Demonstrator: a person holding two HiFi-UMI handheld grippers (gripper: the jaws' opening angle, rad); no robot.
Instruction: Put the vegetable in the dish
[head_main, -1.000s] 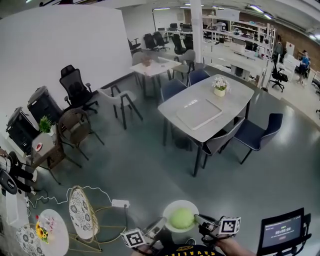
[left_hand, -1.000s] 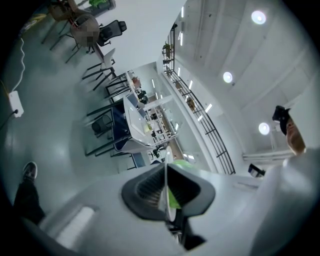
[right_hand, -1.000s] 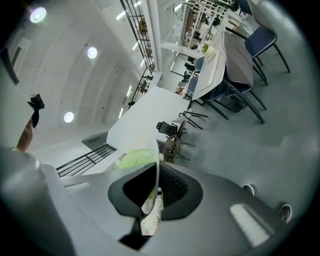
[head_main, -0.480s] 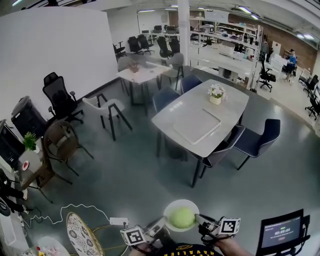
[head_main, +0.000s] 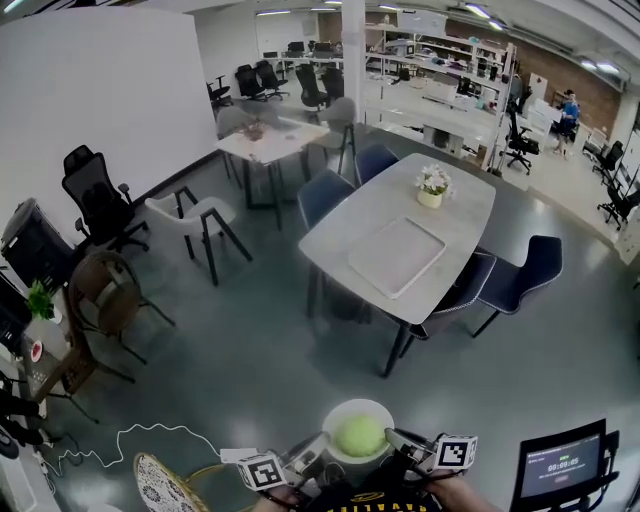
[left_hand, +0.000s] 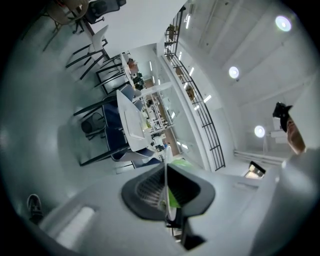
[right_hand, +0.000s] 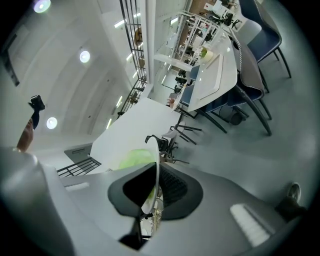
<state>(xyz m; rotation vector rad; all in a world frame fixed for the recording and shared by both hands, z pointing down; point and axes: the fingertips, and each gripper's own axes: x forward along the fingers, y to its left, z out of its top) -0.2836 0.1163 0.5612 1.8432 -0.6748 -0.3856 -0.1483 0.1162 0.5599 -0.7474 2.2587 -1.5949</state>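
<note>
The round green vegetable (head_main: 360, 436), perhaps a cabbage, already sat in the white dish (head_main: 343, 411), which was held in the air above the floor. The left tool (head_main: 318, 447) was clamped on the dish's left rim and the right tool (head_main: 393, 437) on its right. The vegetable lay squarely between them, equally near both.

A glossy grey floor (head_main: 250, 350) spreads under a long pale table (head_main: 460, 212) bearing a flower pot (head_main: 433, 186) and ringed by blue chairs (head_main: 515, 275), with a white wall (head_main: 100, 90) at left, a black office chair (head_main: 95, 195) near it, a white column (head_main: 352, 50) and ceiling strip lights (head_main: 283, 12) farther back.
</note>
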